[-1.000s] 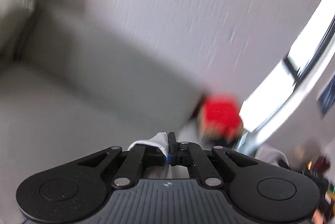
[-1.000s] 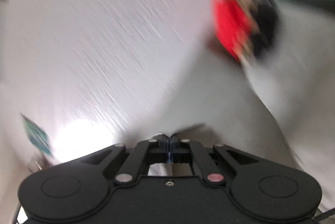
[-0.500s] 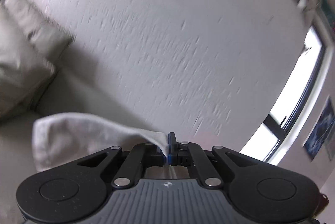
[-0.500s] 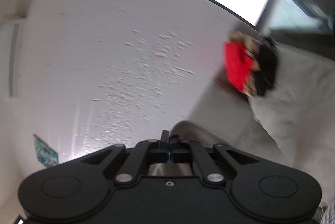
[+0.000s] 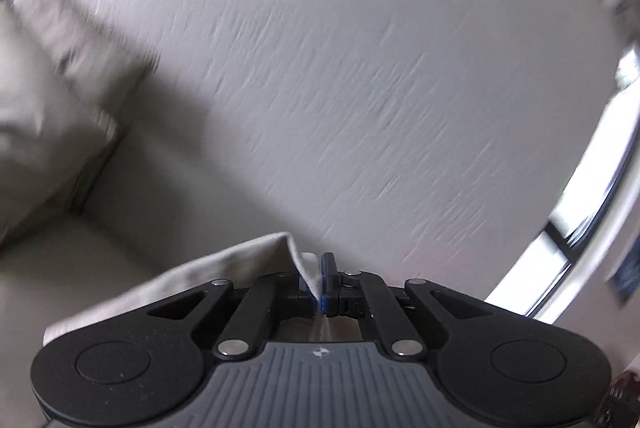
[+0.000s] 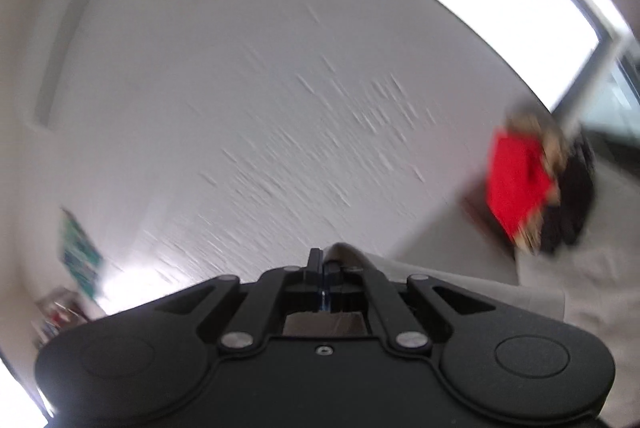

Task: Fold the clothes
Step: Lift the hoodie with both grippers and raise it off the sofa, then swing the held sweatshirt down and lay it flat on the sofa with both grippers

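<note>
A: What do we see in our left hand?

B: Our left black two-finger gripper [image 5: 320,284] points up at the rough white wall [image 5: 360,67]. Its fingers are pinching the edge of a soft pale grey cloth [image 5: 240,264]. The cloth hangs off to the left side of the gripper.

A: And our right hand?

B: Our right black two-finger gripper [image 6: 322,282] is pressed together on the same kind of pale grey cloth [image 6: 460,284]. We see a fold of it poke up just beside the fingers and then spread out to the right.

A: So where is the cloth?

B: It is up in the air, held by both grippers.

A: What else is around us?

B: In the left view there is a big pale cushion [image 5: 44,115] on the left and a bright window [image 5: 576,211] on the right. In the right view we see a blurry red and black bundle [image 6: 532,187] on the right, a bright window [image 6: 508,3] up top, and a little green picture [image 6: 80,252] low on the left.
</note>
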